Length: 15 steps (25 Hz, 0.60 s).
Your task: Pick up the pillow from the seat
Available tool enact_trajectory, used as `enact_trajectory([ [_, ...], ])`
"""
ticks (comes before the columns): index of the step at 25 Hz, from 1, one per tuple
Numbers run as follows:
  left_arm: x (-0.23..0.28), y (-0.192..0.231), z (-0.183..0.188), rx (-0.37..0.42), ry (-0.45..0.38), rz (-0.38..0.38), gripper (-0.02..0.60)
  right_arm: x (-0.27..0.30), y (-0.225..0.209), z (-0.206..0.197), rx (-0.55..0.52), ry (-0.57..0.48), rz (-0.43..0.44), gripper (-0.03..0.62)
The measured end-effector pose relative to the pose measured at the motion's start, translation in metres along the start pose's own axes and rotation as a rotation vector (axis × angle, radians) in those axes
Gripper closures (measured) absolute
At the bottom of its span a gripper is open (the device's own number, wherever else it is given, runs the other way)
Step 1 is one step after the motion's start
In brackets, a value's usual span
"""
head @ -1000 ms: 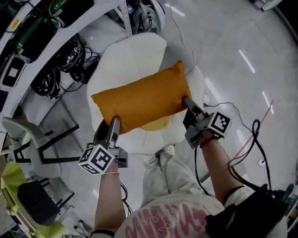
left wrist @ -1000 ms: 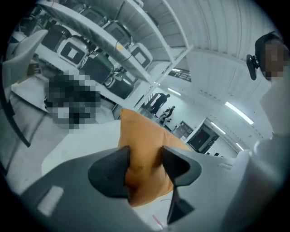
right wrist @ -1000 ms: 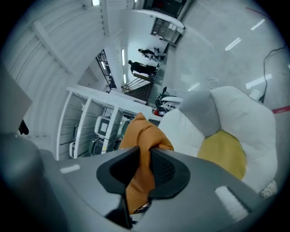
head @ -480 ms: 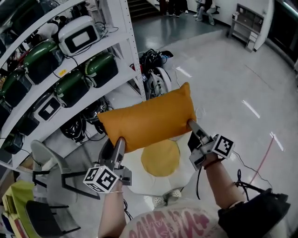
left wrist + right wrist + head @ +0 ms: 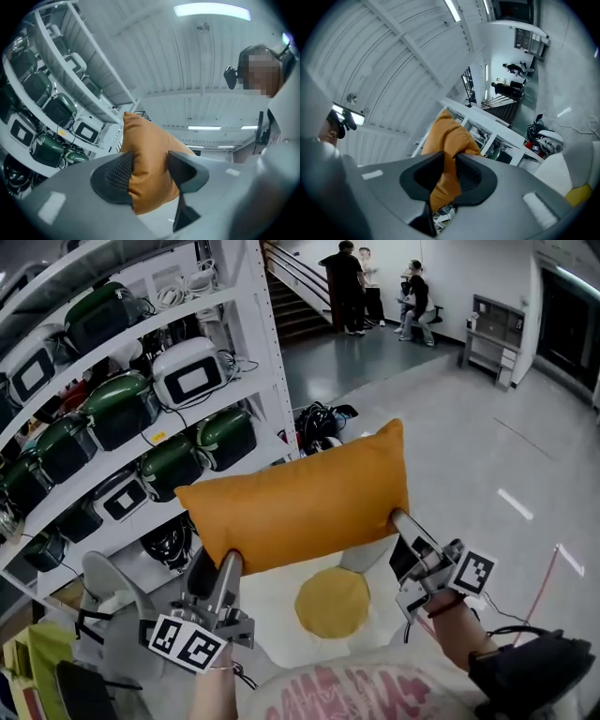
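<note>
Higher now, left tongs (image 5: 217,564), right tongs (image 5: 399,517) grip pillow (image 5: 300,507).

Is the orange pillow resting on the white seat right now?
No, the left gripper and the right gripper hold the pillow in the air above the seat.

No words, brands or numbers were legible; the left gripper (image 5: 228,561) and right gripper (image 5: 397,517) bore only square marker patterns.

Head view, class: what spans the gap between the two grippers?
The orange pillow, in the head view: the left gripper clamps its lower left corner, the right gripper its lower right corner.
</note>
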<state>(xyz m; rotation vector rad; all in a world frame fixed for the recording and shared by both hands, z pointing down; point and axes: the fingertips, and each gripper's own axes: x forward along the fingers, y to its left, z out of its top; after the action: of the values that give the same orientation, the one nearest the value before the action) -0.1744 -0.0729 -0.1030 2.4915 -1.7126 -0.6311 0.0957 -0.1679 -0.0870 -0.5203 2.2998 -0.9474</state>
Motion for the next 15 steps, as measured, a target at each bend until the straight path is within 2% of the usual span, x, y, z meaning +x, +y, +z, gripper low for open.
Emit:
enact_trajectory([
  [4,-0.025,-0.016,0.015,0.049,-0.043,-0.028,0.341,-0.006,0.030,-0.002,-0.046,0.015,0.073,0.511],
  [8,-0.048,-0.021,0.012,0.081,-0.032,-0.050,0.336,-0.014,0.044,-0.011,-0.084,0.049,0.129,0.507],
  [11,-0.053,-0.015,0.003,0.059,-0.011,-0.047,0.335,-0.014,0.039,-0.018,-0.079,0.063,0.129,0.507],
  [15,-0.053,-0.007,-0.017,0.025,0.046,-0.034,0.336,-0.019,0.018,-0.028,-0.044,0.076,0.085,0.508],
])
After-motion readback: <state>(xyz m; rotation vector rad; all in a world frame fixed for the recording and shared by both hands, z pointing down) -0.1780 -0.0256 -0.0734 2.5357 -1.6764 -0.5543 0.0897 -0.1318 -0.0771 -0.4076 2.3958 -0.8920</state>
